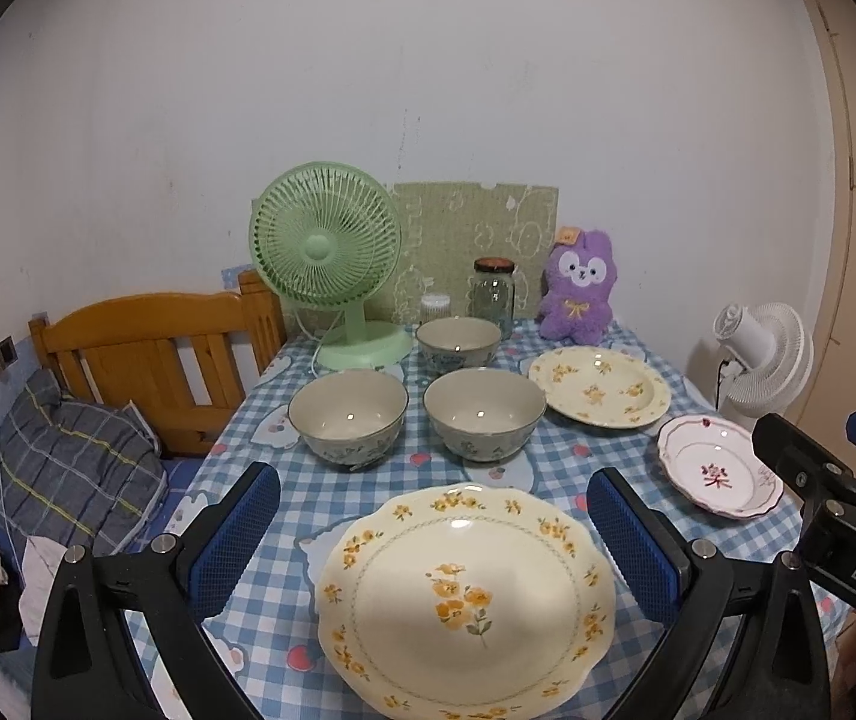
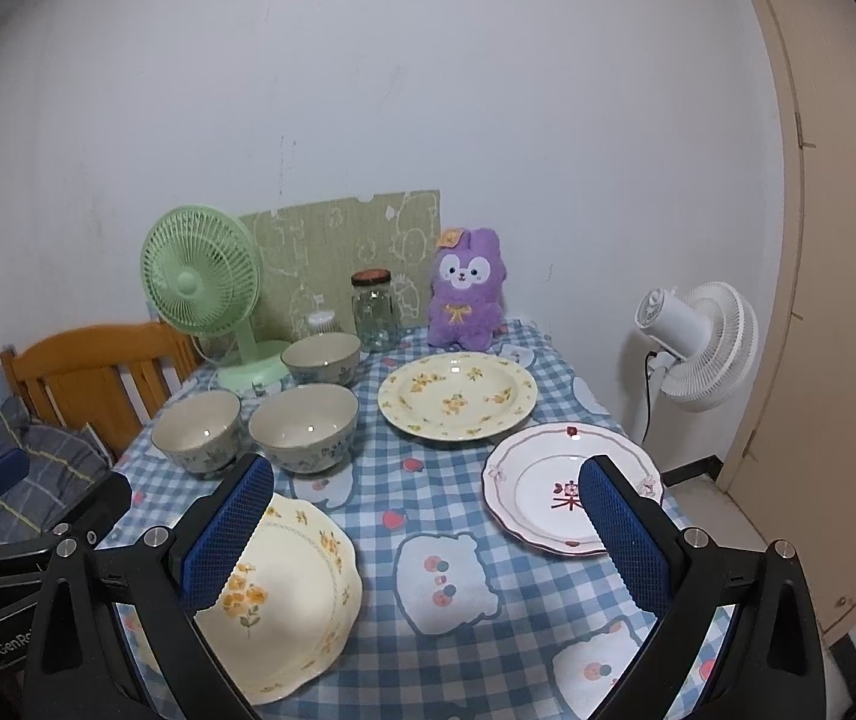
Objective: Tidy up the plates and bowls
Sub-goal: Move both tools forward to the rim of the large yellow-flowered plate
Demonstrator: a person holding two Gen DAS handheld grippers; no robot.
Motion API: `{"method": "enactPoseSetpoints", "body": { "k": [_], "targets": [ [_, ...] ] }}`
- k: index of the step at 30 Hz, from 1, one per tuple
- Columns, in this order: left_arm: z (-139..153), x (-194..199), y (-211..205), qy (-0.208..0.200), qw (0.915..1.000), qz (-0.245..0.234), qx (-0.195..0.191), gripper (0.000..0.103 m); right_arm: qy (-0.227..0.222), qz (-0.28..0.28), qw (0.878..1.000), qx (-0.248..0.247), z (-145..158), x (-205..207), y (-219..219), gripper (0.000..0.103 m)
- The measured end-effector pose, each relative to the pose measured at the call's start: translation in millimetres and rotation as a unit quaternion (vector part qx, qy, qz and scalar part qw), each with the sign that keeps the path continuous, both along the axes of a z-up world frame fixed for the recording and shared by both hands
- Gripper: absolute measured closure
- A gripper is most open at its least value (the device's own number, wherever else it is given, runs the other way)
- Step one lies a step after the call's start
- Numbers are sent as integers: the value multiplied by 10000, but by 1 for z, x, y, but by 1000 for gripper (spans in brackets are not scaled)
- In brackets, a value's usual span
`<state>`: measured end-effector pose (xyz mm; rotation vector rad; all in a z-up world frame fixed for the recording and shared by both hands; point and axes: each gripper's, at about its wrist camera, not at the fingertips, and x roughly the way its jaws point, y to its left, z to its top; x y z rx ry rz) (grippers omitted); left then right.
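Note:
A large cream scalloped plate with yellow flowers (image 1: 467, 600) lies at the table's near edge, between and below the fingers of my open left gripper (image 1: 434, 528); it also shows in the right wrist view (image 2: 293, 594). Three cream bowls stand behind it: left (image 1: 348, 415), middle (image 1: 484, 413) and far (image 1: 458, 343). A second yellow-flowered plate (image 1: 599, 387) lies at the back right. A small white plate with a red character (image 2: 548, 489) lies on the right, partly behind a finger of my open, empty right gripper (image 2: 428, 516).
A green desk fan (image 1: 326, 246), a glass jar (image 1: 493, 295), a small container (image 1: 435, 307) and a purple plush toy (image 1: 581, 288) line the back of the checked tablecloth (image 2: 446, 540). A wooden headboard (image 1: 152, 354) stands left. A white fan (image 2: 695, 348) stands right of the table.

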<state>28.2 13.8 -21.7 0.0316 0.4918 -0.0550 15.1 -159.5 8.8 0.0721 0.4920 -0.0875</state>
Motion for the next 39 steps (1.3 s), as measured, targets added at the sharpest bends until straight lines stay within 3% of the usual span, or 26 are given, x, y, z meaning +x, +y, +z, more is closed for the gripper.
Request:
{"method": "enactPoseSetpoints", "body": {
  "k": [19, 23, 39],
  "targets": [
    [-47, 41, 25, 682, 9975, 171, -8, 12, 828, 368, 9958, 148, -51, 51, 33, 9],
    [-60, 51, 30, 866, 9961, 178, -11, 14, 1024, 420, 9938, 100, -63, 64, 40, 17],
    [-109, 87, 54, 1674, 9856, 237, -54, 32, 1858, 442, 9815, 90, -116, 101, 58, 18]
  ]
}}
